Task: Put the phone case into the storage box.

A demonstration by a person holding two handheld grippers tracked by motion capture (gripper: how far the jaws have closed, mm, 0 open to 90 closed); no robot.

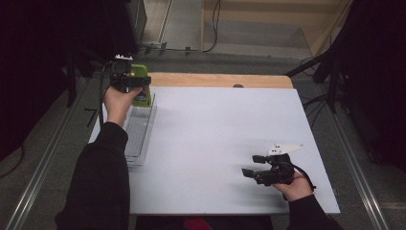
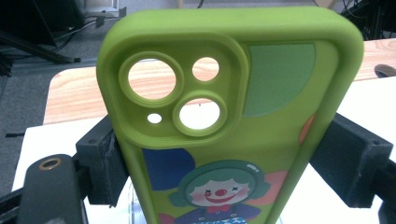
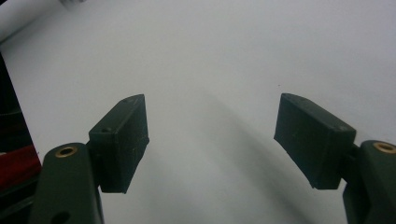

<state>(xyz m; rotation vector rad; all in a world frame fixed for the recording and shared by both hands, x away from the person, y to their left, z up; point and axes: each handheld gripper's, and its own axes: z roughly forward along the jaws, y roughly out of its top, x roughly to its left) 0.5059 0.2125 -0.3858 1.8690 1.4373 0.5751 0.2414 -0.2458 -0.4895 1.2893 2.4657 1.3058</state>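
Your left gripper (image 1: 128, 80) is clamped on a green phone case (image 2: 233, 116), one black jaw pressing each long edge. The case stands upright, camera cut-outs at the top and a clown picture lower down. In the high view you hold it at the far left corner of the table (image 1: 215, 143), above the far end of a clear tray (image 1: 139, 129) that lies along the table's left edge. Your right gripper (image 1: 258, 167) rests released, jaws spread wide with nothing between them, low over the white table top near its near right corner, well apart from the case. A strip of bare wood (image 1: 220, 80) runs along the table's far edge.
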